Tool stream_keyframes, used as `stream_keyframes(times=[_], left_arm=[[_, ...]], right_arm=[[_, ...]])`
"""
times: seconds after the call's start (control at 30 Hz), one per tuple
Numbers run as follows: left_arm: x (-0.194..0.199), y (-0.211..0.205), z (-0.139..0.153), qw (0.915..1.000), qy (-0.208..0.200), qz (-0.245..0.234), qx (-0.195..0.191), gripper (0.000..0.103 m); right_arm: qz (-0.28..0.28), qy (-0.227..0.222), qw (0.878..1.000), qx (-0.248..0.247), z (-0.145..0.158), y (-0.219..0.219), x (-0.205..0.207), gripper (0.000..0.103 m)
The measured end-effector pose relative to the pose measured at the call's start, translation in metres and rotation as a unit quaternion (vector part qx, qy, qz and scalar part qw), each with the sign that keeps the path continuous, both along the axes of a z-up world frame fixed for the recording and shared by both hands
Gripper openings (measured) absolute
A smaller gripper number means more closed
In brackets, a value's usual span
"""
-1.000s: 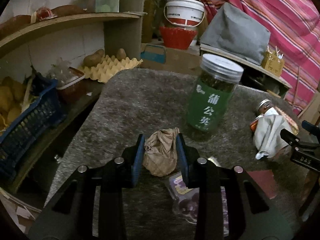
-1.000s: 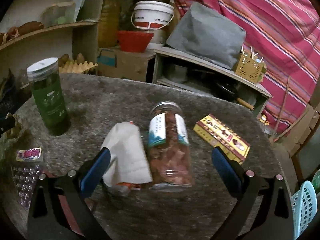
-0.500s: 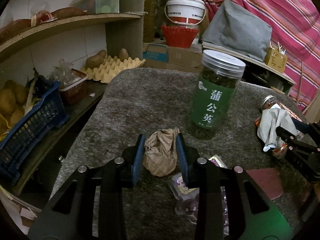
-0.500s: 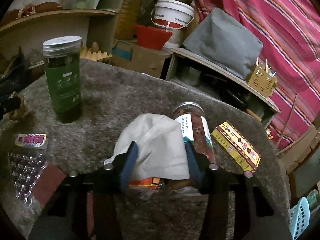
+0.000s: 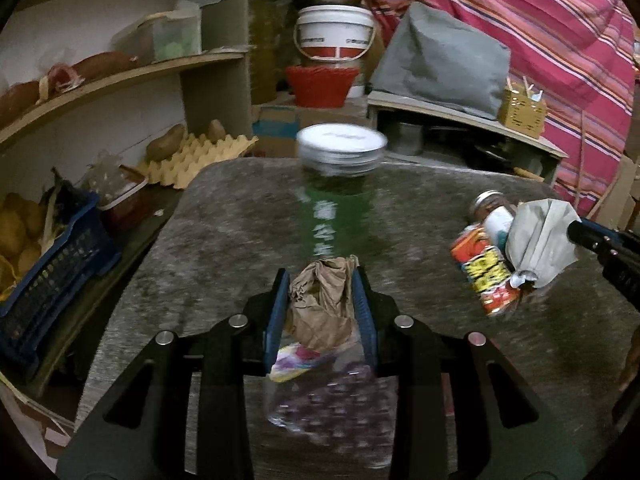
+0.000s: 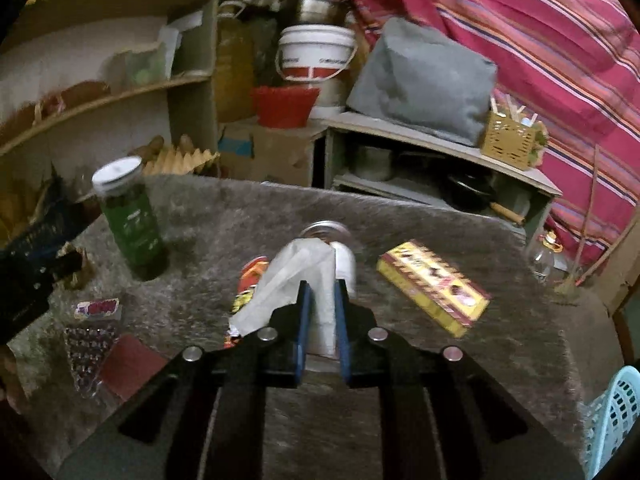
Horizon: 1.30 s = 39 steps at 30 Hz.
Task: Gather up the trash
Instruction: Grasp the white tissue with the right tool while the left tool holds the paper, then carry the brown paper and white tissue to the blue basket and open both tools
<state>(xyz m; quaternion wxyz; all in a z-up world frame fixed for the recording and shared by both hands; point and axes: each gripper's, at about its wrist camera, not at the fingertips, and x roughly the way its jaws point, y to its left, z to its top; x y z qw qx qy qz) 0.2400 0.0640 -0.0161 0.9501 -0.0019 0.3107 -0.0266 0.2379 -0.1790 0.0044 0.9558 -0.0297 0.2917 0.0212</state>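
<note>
My left gripper (image 5: 322, 280) is shut on a crumpled brown paper ball (image 5: 322, 304) and holds it above the grey table (image 5: 240, 216). My right gripper (image 6: 320, 292) is shut on a white tissue (image 6: 304, 276), lifted in front of a small jar (image 6: 344, 256). The tissue also shows at the right of the left wrist view (image 5: 540, 240), beside a red and yellow wrapper (image 5: 486, 276). The same wrapper (image 6: 248, 284) lies under the tissue in the right wrist view. A clear blister pack (image 5: 332, 396) lies below the paper ball.
A tall green jar (image 6: 130, 220) stands on the table's left. A yellow box (image 6: 434, 292) lies to the right. A light blue basket (image 6: 616, 412) sits off the table's right edge. Shelves with a blue crate (image 5: 52, 272) and an egg tray (image 5: 196, 156) are to the left.
The right gripper closed on the white tissue and lifted it off the table. The left gripper, still holding the paper ball, rose and moved forward toward the green jar.
</note>
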Motion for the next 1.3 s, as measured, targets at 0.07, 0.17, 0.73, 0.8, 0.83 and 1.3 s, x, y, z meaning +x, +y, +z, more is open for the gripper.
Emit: stream_keyframes(times=[0.07, 0.17, 0.73, 0.8, 0.83, 1.3], left_arm=[[-0.001, -0.011, 0.003, 1.0000, -0.003, -0.008, -0.004, 0.031], [-0.004, -0.029, 0.007, 0.9998, -0.007, -0.018, -0.005, 0.031], [-0.013, -0.119, 0.021, 0.9974, -0.015, -0.069, -0.010, 0.031], [-0.018, -0.134, 0.022, 0.9966, -0.018, -0.081, -0.006, 0.031], [-0.022, -0.146, 0.023, 0.9958, -0.020, -0.090, -0.003, 0.031], [-0.068, -0.305, 0.041, 0.9784, -0.017, -0.200, -0.047, 0.031]], right_arm=[[-0.005, -0.002, 1.000, 0.006, 0.005, -0.013, -0.005, 0.013], [-0.014, -0.005, 1.000, 0.004, 0.010, -0.032, -0.013, 0.013], [-0.064, -0.010, 0.998, -0.003, 0.021, -0.139, -0.070, 0.008], [-0.069, -0.011, 0.998, -0.002, 0.022, -0.151, -0.080, 0.008], [-0.072, -0.012, 0.997, 0.000, 0.022, -0.156, -0.085, 0.008], [-0.150, -0.034, 0.988, 0.013, 0.046, -0.280, -0.170, 0.008]])
